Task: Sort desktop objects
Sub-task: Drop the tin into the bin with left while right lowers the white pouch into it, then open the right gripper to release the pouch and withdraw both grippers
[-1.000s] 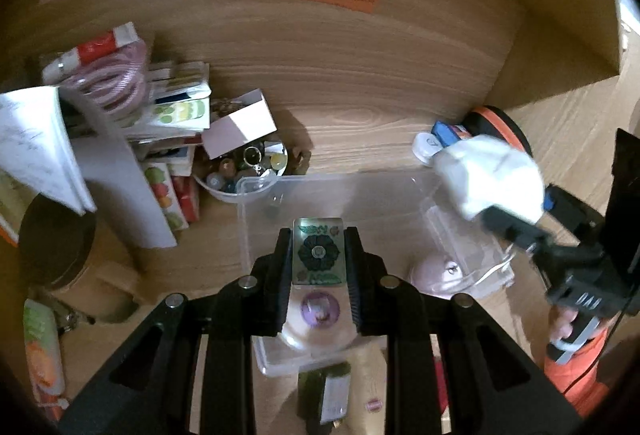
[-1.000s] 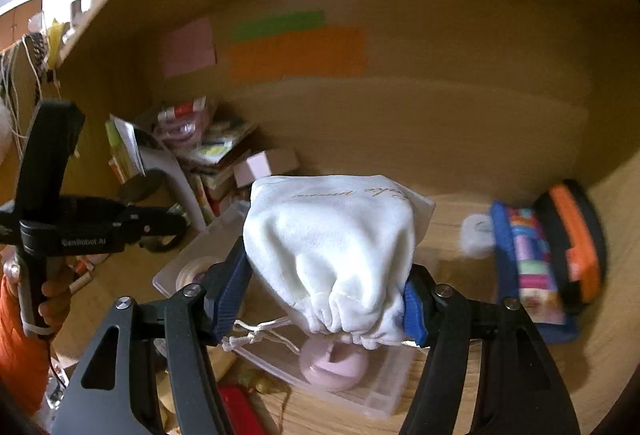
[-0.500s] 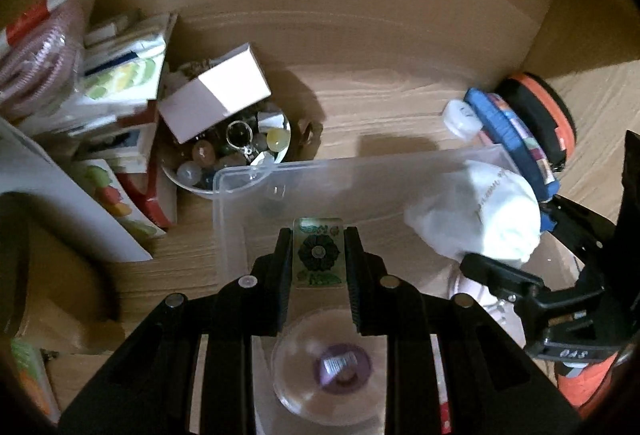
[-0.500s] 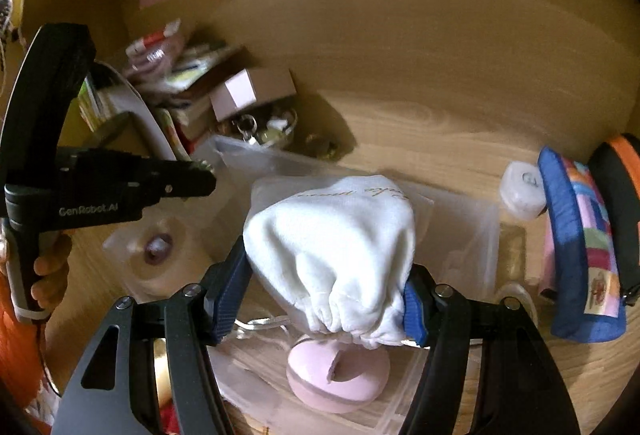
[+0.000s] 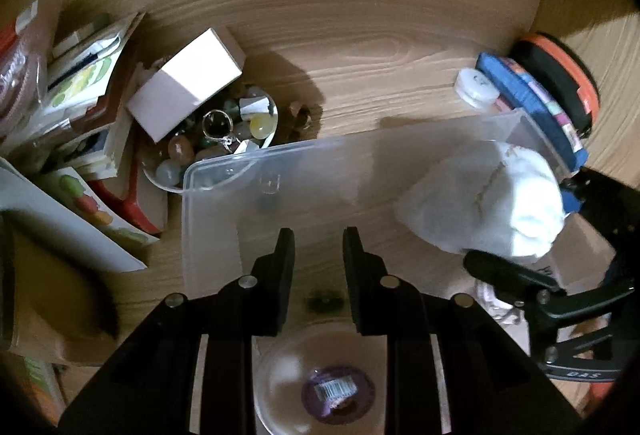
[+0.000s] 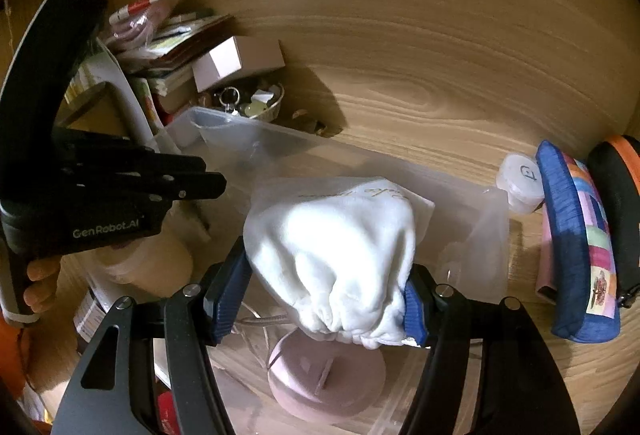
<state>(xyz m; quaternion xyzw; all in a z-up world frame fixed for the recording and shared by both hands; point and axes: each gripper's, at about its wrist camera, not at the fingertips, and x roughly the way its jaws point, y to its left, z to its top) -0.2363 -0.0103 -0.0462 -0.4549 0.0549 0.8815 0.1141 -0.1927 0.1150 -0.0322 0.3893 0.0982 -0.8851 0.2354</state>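
A clear plastic bin [image 5: 224, 187] sits on the wooden desk; it also shows in the right wrist view [image 6: 472, 231]. My left gripper [image 5: 318, 243] is open and empty above the bin. Below it in the bin lie a small green patterned card [image 5: 325, 301] and a clear round case with a purple centre [image 5: 334, 387]. My right gripper [image 6: 328, 275] is shut on a white drawstring pouch [image 6: 336, 235], held over the bin's right part; the pouch also shows in the left wrist view [image 5: 488, 211]. A pink round case [image 6: 324, 383] lies in the bin under it.
A bowl of beads and rings [image 5: 224, 131] with a white box [image 5: 188, 83] stands behind the bin's left corner. Books [image 5: 84, 103] are stacked at left. A blue patchwork pouch [image 6: 580, 243], a black-orange case [image 6: 616, 203] and a white round container [image 6: 520, 183] sit at right.
My left gripper let go of the green patterned card, which now lies in the bin, and its fingers opened. My right gripper lowered the white pouch further over the bin.
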